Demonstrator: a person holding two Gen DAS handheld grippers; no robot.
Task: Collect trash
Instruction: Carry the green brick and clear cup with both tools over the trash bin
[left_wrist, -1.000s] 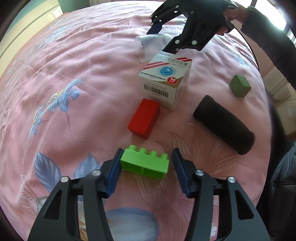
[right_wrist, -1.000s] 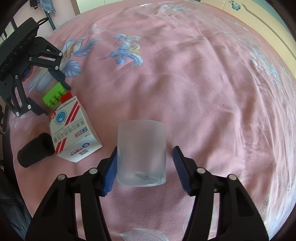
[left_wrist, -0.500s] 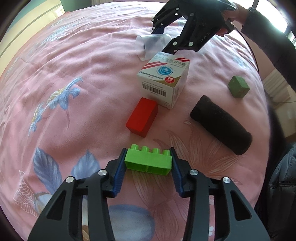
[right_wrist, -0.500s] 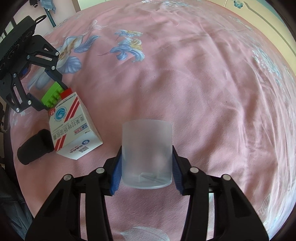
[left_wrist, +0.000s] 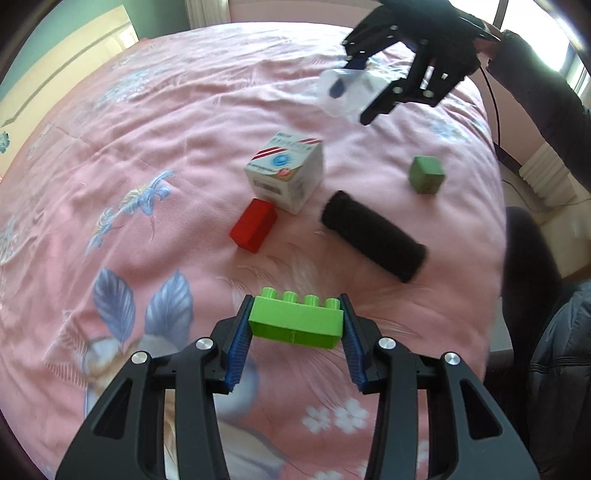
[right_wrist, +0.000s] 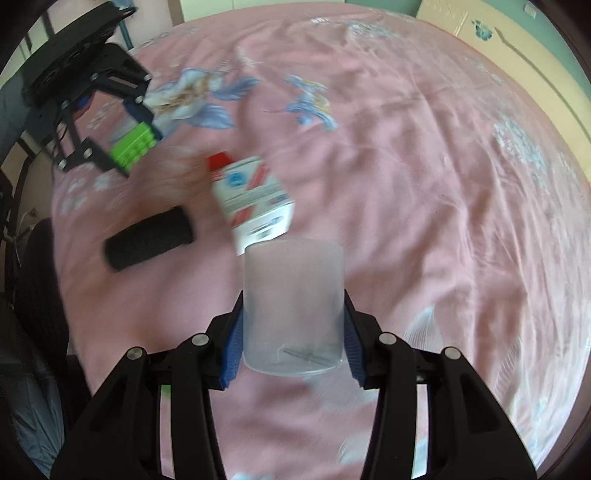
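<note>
My left gripper (left_wrist: 295, 332) is shut on a green toy brick (left_wrist: 295, 321) and holds it above the pink floral bedspread (left_wrist: 147, 147). It also shows in the right wrist view (right_wrist: 110, 122), with the brick (right_wrist: 133, 147) in it. My right gripper (right_wrist: 293, 332) is shut on a frosted plastic cup (right_wrist: 293, 302), lifted off the bed. It shows in the left wrist view (left_wrist: 373, 85) at the far side with the cup (left_wrist: 343, 94).
On the bed lie a white medicine box (left_wrist: 286, 173), a red block (left_wrist: 254, 229), a black foam cylinder (left_wrist: 373, 236) and a dark green cube (left_wrist: 426, 174). The bed's edge and a dark jacket (left_wrist: 554, 369) are at the right.
Both grippers closed on their objects and lifted them: the left raised the green brick, the right raised the cup off the bed.
</note>
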